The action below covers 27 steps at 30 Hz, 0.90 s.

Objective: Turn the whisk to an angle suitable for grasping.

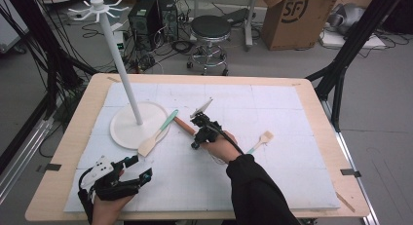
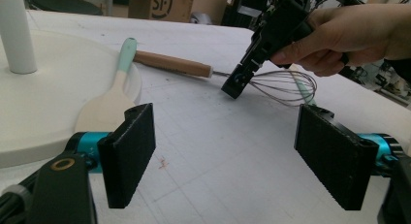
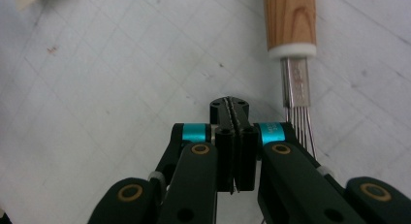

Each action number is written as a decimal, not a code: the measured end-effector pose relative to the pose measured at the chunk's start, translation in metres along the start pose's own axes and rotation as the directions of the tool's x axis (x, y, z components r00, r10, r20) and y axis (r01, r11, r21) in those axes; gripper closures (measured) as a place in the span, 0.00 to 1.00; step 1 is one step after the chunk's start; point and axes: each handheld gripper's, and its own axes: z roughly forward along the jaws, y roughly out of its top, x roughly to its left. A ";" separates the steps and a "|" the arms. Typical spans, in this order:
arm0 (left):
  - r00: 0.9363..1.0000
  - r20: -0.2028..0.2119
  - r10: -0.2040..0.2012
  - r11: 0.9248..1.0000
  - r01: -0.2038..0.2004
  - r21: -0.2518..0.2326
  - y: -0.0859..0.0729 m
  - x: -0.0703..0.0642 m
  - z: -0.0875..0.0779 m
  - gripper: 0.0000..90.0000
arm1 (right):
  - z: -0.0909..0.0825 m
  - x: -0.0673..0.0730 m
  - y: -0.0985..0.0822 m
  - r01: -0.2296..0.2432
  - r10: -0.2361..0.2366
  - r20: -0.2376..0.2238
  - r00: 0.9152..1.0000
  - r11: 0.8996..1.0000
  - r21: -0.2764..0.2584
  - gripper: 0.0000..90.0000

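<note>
The whisk [image 2: 261, 81] lay just right of the stand [image 1: 132, 130] base. Right gripper [image 3: 234, 151] hovered beside it, jaws closed empty; left gripper [image 2: 228, 156] gaped wide. Light, springy wires (likely slippery), so the wooden handle [image 3: 291, 18] seemed the better hold.

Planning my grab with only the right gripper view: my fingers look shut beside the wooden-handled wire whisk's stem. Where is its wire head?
Observer: The wire head lies on the white foam mat, below the hand holding the right gripper.
Operator: Is the left gripper near it?
Observer: No, the left gripper rests apart by the table's front edge, fingers open.
Operator: Anything beside the handle?
Observer: A mint-handled wooden spatula, its blade overlapping the white round stand base.
</note>
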 end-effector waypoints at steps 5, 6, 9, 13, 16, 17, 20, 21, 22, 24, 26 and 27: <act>1.000 0.002 0.005 1.000 -0.005 0.005 0.000 -0.001 0.001 0.26 | -0.003 -0.006 -0.003 -0.011 0.011 -0.002 1.000 1.000 0.000 1.00; 1.000 0.002 0.005 1.000 -0.006 0.004 0.000 -0.001 0.001 0.26 | -0.003 -0.007 -0.004 -0.012 0.012 0.003 1.000 1.000 -0.004 1.00; 1.000 0.003 0.006 1.000 -0.006 0.004 0.000 -0.002 0.001 0.26 | -0.005 -0.010 -0.004 -0.019 0.019 0.007 1.000 1.000 -0.002 1.00; 1.000 0.002 0.003 1.000 -0.003 0.003 -0.001 -0.001 0.001 0.26 | -0.008 -0.015 -0.007 -0.027 0.027 -0.002 1.000 1.000 -0.004 1.00; 1.000 0.002 0.004 1.000 -0.004 0.002 -0.001 -0.001 0.000 0.26 | -0.009 -0.018 -0.007 -0.039 0.039 -0.006 0.999 0.999 -0.010 1.00; 1.000 0.003 0.004 1.000 -0.004 0.001 -0.001 -0.001 0.000 0.26 | -0.010 -0.019 -0.007 -0.041 0.041 -0.004 0.999 0.999 -0.011 1.00; 1.000 0.003 0.006 1.000 -0.006 0.002 0.000 -0.002 0.000 0.26 | -0.010 -0.021 -0.008 -0.045 0.045 0.002 0.999 0.999 -0.004 1.00; 1.000 0.004 0.007 1.000 -0.007 0.002 0.000 -0.002 0.001 0.26 | -0.010 -0.021 -0.008 -0.049 0.049 -0.001 0.999 0.999 -0.010 1.00; 1.000 0.001 0.008 1.000 -0.008 0.002 0.000 -0.002 0.001 0.26 | -0.011 -0.020 -0.008 -0.050 0.049 -0.022 0.999 0.999 -0.016 1.00; 1.000 0.001 0.007 1.000 -0.007 0.003 -0.001 -0.002 0.001 0.26 | -0.014 -0.017 -0.006 -0.040 0.038 -0.038 0.999 0.999 -0.033 1.00; 1.000 0.004 0.006 1.000 -0.006 0.005 -0.001 -0.002 0.002 0.26 | -0.014 -0.016 -0.004 -0.040 0.038 -0.039 0.999 0.998 -0.046 1.00; 1.000 0.004 0.007 1.000 -0.007 0.005 -0.001 -0.002 0.002 0.26 | -0.015 -0.016 -0.002 -0.048 0.046 -0.044 0.998 0.997 -0.058 1.00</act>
